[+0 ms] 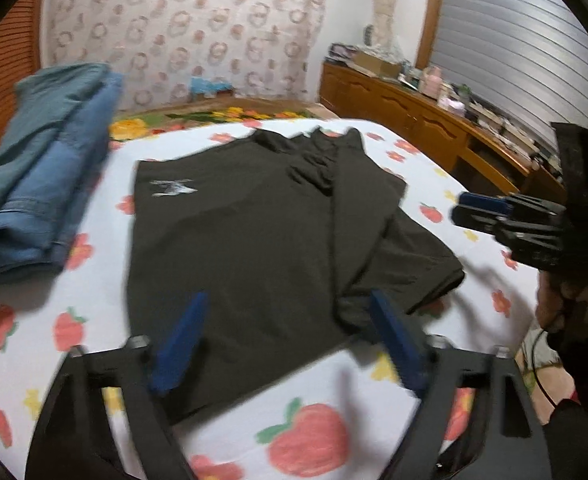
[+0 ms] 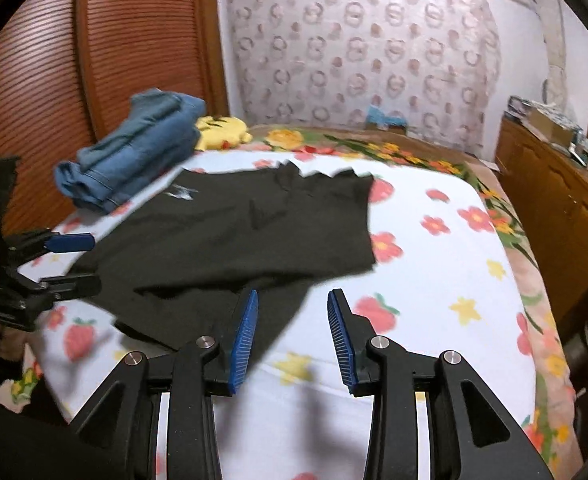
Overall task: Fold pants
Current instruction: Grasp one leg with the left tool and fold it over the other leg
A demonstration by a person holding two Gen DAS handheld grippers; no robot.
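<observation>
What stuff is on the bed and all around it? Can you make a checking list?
Surface: bed sheet printed with fruit and flowers.
Job's things: black pants lying flat, one part folded over.
Clutter: folded jeans beside pants; yellow plush toy behind them.
Grippers: left gripper open over pants' near edge; right gripper open, holding nothing.
Cables: thin cable near hand.
Surroundings: wooden cabinet with crowded top, patterned curtain.
</observation>
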